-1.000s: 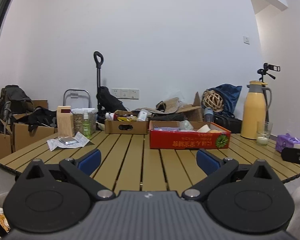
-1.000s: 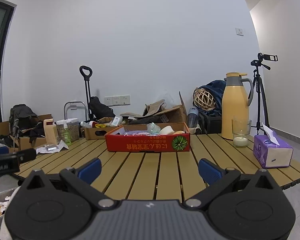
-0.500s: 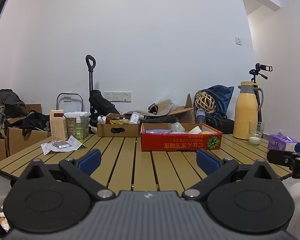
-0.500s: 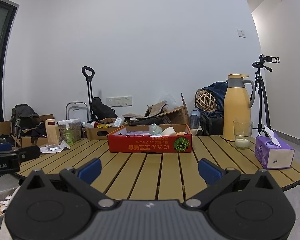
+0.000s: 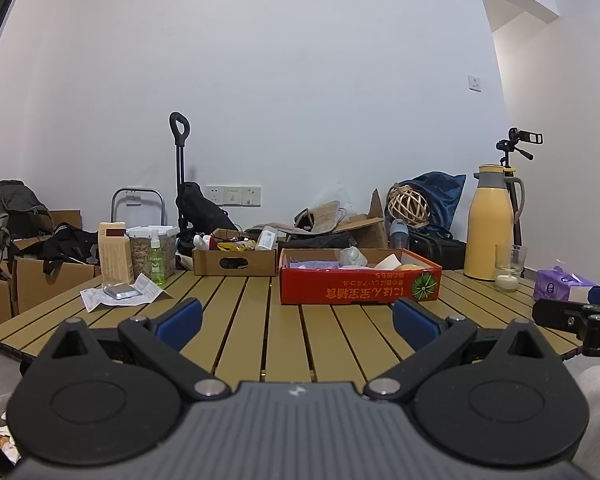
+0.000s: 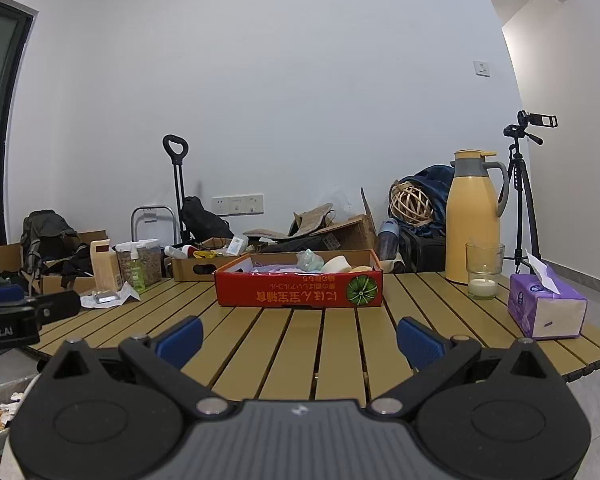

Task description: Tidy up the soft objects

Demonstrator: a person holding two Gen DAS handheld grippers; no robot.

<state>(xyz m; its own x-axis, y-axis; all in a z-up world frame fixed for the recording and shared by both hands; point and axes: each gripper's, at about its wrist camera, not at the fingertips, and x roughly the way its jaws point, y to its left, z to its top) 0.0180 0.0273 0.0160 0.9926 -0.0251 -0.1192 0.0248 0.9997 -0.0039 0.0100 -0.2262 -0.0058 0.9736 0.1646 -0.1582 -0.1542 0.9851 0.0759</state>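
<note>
Two grippers are out in front of you, and both are empty. Your left gripper (image 5: 296, 318) has its blue fingers spread wide apart over the near edge of the wooden table (image 5: 340, 340). Your right gripper (image 6: 300, 336) is spread just as wide, with nothing between its fingers.

The soft things sit in the red box (image 6: 298, 288), in the middle of the table and well away from both grippers. You can see a purple cloth (image 6: 274, 269), a crumpled pale green lump (image 6: 310, 260) and a white sponge-like piece (image 6: 340, 264) poking over the rim.

These things look light and squishy. They will likely bend and sag when you lift them, so pinch each one near its middle, on a thick fold, and squeeze gently. The cloth may drag other pieces along with it.

The box wall hides most of what lies inside, so you cannot tell how many things are there or how they are stacked. The purple tissue pack (image 6: 546, 308) stands near the right edge, beside a glass with a candle (image 6: 484, 276).
</note>
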